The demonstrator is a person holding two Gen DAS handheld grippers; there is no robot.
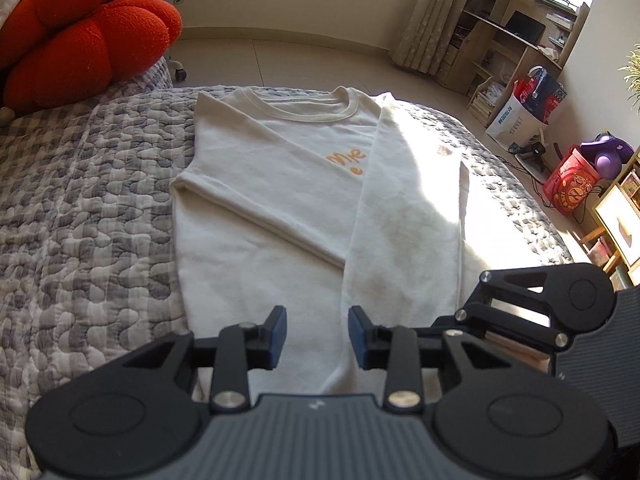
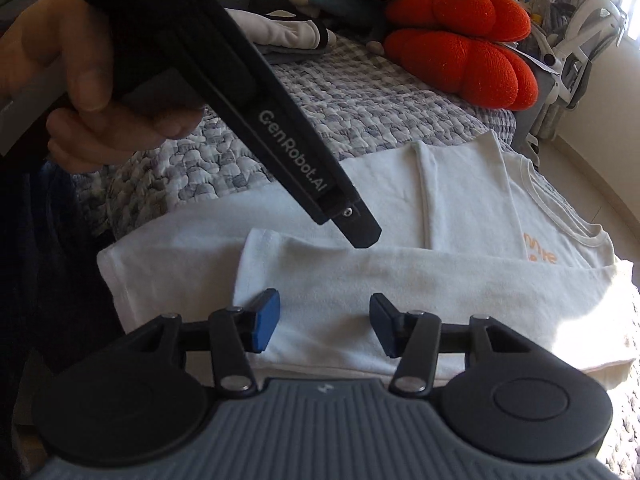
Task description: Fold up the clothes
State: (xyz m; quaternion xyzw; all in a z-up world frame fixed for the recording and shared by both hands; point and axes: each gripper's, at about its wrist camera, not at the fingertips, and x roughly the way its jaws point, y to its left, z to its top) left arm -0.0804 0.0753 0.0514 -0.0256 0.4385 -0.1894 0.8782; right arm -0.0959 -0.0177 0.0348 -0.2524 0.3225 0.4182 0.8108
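My cream sweatshirt lies flat on the quilted bed cover, both sleeves folded in across its chest. My left gripper hovers over the lower hem, jaws parted, nothing between the pads. My right gripper hangs above the folded sleeve, jaws apart and empty too. The red cushion sits near the bed's far corner.

My left camera looks down along my left tongs, close over the sweatshirt's hem, facing its collar and the far window. My right camera looks across the sweatshirt from its right side, close, toward the red cushion. Both share sweatshirt, cushion and quilt.
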